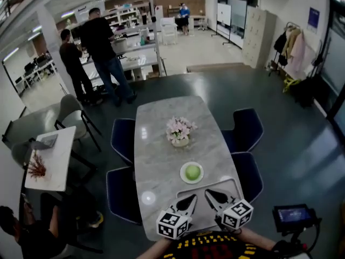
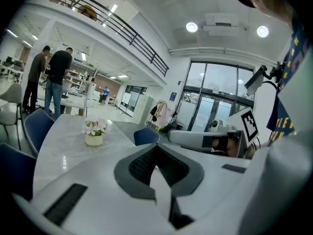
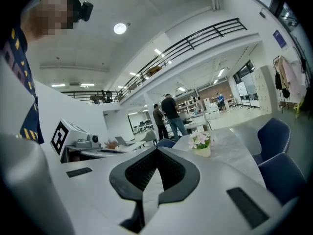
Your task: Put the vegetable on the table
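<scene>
The long marble worktop [image 1: 161, 163] carries a light green plate [image 1: 183, 178] near the person. On the plate sits the vegetable [image 1: 193, 171], round and green, perhaps a cabbage. At the worktop's middle a small pale pot [image 1: 180, 142] holds pink flowers [image 1: 180, 127]. Just short of the plate, the left tool [image 1: 188, 200] and right tool [image 1: 212, 195] both have their jaws closed together on nothing. The blue wall sign [image 1: 314, 18] is too small to read.

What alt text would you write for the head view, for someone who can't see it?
A green round vegetable sits on a small plate on a grey marble table, just ahead of the left gripper and right gripper, both shut and empty. A pot of pink flowers stands farther along, and blue chairs flank the table.
</scene>
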`<state>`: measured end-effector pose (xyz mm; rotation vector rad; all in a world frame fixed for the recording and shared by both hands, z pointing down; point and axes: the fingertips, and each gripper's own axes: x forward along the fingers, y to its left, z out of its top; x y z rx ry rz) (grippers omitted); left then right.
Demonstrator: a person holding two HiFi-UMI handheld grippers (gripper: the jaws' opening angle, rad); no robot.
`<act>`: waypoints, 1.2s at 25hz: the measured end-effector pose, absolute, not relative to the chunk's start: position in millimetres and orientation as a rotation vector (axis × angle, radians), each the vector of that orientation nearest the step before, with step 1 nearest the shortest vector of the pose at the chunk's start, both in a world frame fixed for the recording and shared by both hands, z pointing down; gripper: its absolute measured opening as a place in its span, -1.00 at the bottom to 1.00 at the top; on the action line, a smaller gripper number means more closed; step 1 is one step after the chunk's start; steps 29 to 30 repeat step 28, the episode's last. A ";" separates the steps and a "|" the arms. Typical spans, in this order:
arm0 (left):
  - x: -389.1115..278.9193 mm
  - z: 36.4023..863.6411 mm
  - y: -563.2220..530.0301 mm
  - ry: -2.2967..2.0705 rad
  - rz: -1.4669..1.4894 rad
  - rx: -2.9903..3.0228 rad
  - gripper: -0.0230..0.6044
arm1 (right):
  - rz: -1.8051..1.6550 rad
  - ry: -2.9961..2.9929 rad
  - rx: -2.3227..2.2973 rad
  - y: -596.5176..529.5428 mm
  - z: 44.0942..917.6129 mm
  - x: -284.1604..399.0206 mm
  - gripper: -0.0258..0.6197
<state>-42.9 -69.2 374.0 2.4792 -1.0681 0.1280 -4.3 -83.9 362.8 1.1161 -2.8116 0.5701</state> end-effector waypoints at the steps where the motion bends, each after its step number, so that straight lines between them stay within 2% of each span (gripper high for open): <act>1: -43.3 374.2 -69.2 -1.066 0.133 2.484 -0.92 | 0.558 -2.807 1.108 -82.0 364.8 -6.1 -0.91; 13: -67.7 373.0 -81.5 -1.138 0.141 2.480 -0.92 | 0.486 -2.824 1.109 -94.7 360.8 -14.4 -0.91; 30: -65.9 369.2 -83.8 -1.139 0.136 2.494 -0.92 | 0.475 -2.830 1.092 -93.7 358.3 -18.7 -0.91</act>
